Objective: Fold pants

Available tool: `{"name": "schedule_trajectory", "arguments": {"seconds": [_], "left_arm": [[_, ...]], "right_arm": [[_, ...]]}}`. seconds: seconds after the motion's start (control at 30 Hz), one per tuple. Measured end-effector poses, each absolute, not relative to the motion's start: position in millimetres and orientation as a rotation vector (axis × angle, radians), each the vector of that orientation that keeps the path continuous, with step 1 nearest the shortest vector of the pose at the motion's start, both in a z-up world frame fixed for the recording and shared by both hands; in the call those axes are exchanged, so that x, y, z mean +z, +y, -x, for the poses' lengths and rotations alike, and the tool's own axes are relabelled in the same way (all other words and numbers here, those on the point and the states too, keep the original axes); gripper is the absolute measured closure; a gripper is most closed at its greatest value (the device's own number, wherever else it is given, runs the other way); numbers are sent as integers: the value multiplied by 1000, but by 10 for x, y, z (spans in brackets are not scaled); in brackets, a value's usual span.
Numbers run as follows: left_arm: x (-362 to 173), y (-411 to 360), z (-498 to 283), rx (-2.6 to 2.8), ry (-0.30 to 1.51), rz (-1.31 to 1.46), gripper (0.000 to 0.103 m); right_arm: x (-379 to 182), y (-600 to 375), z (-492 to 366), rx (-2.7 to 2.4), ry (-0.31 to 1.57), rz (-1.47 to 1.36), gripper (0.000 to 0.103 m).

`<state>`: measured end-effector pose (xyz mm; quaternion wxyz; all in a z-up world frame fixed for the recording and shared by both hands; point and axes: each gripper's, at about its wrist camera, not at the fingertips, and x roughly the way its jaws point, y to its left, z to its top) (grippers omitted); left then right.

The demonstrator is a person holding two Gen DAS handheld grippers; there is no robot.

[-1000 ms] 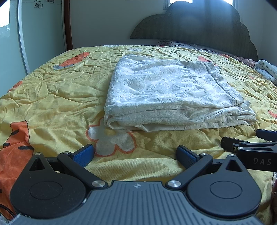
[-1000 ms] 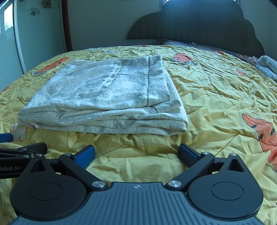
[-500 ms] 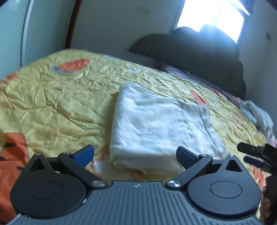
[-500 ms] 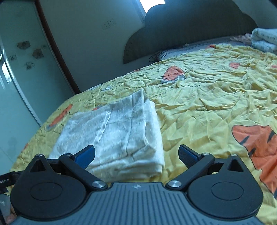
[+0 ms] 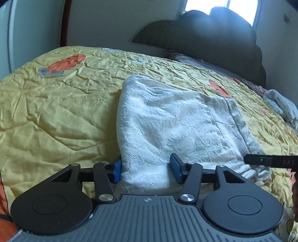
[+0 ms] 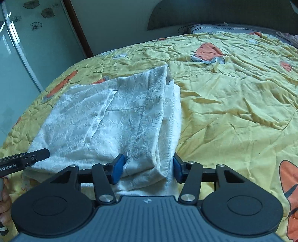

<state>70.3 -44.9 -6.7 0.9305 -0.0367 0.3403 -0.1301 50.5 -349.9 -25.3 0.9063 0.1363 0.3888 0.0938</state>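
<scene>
Off to the right of your left gripper [image 5: 147, 170], the black finger of your right gripper [image 5: 272, 161] carries faint pale letters reading "DAS". To the left of your right gripper [image 6: 147, 168], the black finger of the left one shows white lettering cut by the frame edge: "enRobot.AI".

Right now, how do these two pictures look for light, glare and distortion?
Left wrist view: the window is blown out white, the headboard dark against it, and the bedspread bulges from the fisheye. Right wrist view: no window in frame, glare streaks on the glass door, and its straight frame bows.
</scene>
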Motion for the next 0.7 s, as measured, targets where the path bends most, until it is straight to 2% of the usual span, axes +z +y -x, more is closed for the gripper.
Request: {"name": "schedule_trajectory", "arguments": {"seconds": [0.13, 0.23, 0.3, 0.37, 0.43, 0.53, 0.6, 0.63, 0.67, 0.7], "left_arm": [[-56, -491, -668, -267, 674, 8, 51], [0, -444, -668, -277, 664, 12, 50], [112, -350, -669, -285, 645, 31, 44], [258, -243, -714, -283, 592, 49, 23], [384, -158, -882, -262, 570, 83, 16], [460, -137, -1366, -298, 639, 134, 17], [387, -140, -1740, -327, 726, 205, 22], [311, -149, -1955, -325, 790, 240, 28], [236, -152, -2134, -313, 838, 266, 40], [175, -169, -2263, -296, 869, 276, 44]], "right_arm": [[-220, -3389, -477, 180, 798, -189, 51], [-222, -3524, -502, 225, 805, -263, 43], [-170, -3742, -552, 259, 815, -385, 39], [-97, -3991, -626, 275, 769, -523, 33], [-48, -4138, -807, 295, 753, -583, 20], [-83, -4221, -1236, 308, 811, -646, 20], [-122, -4149, -1499, 318, 850, -610, 20], [-148, -4099, -1618, 296, 873, -573, 20], [-184, -4057, -1714, 275, 892, -540, 20], [-219, -4027, -1785, 274, 906, -524, 20]]}}
